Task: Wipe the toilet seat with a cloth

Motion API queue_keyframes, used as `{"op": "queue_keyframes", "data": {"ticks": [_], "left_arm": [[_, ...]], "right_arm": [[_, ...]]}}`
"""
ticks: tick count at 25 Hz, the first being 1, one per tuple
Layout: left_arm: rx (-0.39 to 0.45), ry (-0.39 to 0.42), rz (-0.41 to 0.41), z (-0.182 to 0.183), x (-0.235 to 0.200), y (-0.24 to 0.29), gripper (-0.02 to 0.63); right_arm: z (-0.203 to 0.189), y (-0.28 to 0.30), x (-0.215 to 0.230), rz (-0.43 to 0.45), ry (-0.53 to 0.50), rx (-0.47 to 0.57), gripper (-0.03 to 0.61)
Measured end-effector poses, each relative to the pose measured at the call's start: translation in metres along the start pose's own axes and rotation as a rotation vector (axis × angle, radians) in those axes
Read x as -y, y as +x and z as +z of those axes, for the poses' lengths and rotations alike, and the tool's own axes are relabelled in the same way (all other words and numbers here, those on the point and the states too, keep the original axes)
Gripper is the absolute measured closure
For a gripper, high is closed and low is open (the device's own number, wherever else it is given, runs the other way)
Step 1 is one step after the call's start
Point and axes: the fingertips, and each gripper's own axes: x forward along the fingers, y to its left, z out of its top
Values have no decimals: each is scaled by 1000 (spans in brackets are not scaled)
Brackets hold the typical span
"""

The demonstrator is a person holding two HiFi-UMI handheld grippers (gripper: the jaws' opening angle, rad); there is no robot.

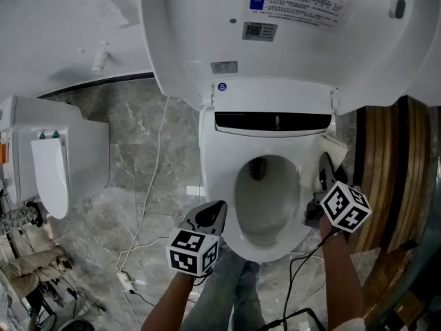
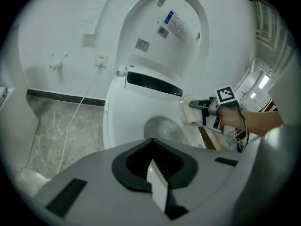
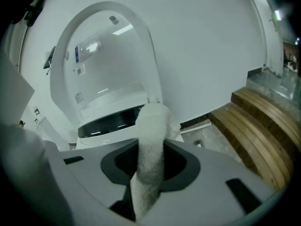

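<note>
The white toilet stands with its lid [image 1: 289, 33] raised and its seat [image 1: 217, 178] down around the bowl. My right gripper [image 1: 324, 169] is shut on a white cloth [image 1: 333, 147] at the seat's right rear, near the hinge. In the right gripper view the cloth [image 3: 151, 140] sticks up out of the jaws, with the lid [image 3: 108, 65] behind it. My left gripper [image 1: 212, 214] is shut and empty, hovering at the seat's front left edge. The left gripper view shows the seat [image 2: 120, 121], the cloth [image 2: 189, 111] and the right gripper [image 2: 201, 105] across the bowl.
A second white fixture [image 1: 52, 164] stands at the left on the marble floor. A white cable [image 1: 157, 171] runs down the floor to a power strip [image 1: 125, 279]. Curved wooden steps [image 1: 389, 171] lie close to the toilet's right side.
</note>
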Motion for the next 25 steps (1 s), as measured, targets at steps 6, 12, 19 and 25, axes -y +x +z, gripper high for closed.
{"op": "queue_keyframes", "data": {"ticks": [6,12,19,25], "left_arm": [[19,-1,6,0,5,-4,601],[46,2,-4,-5,26,-14,601],[90,-19,-21,-24,65,-35,601],[88,-25,-44,-59,101,-63,601]], "right_arm": [[-26,-31,-6,41,151,-29,478],[-41,-71,-7,71,184,-39,478],[-72,-125,-27,147,154,-60,477],[-113,-172,-37,194,109,-111,477]]}}
